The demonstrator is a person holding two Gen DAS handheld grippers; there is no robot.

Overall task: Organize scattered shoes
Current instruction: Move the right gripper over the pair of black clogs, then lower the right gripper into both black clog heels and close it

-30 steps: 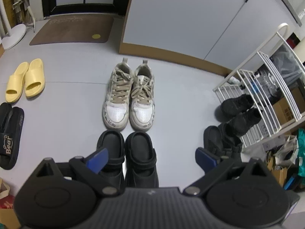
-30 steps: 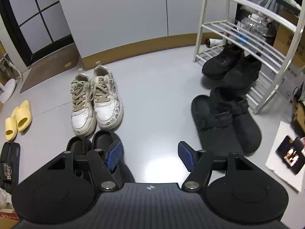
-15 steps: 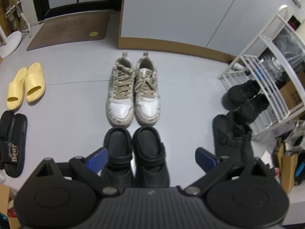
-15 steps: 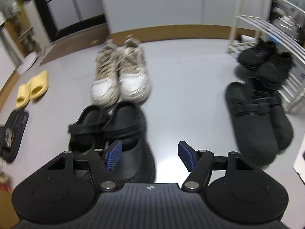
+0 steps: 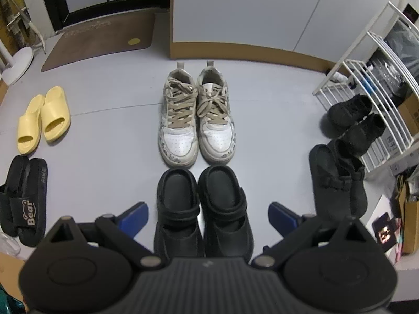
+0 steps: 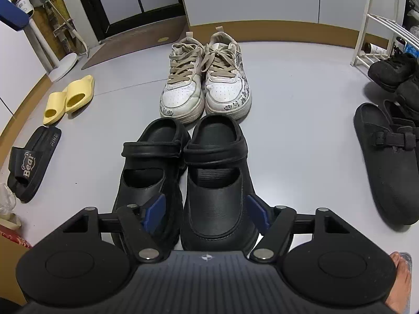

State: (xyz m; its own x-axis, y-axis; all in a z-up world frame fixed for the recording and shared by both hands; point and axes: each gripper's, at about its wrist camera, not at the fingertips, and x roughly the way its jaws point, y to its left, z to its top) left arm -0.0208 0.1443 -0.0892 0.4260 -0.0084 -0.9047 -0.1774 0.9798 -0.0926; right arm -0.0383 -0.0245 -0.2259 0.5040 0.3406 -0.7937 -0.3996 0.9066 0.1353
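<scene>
The black clogs (image 6: 183, 175) are set side by side on the floor (image 6: 301, 130), toes near, just in front of the white sneakers (image 6: 207, 78). The right gripper (image 6: 207, 212) is held wide open around the right clog's toe, holding nothing. The left gripper (image 5: 207, 214) is wide open and empty too. If a clog is moved, its mate should not be bumped. Open floor is seen left and right; the rack (image 5: 366, 83) stands far right.
</scene>
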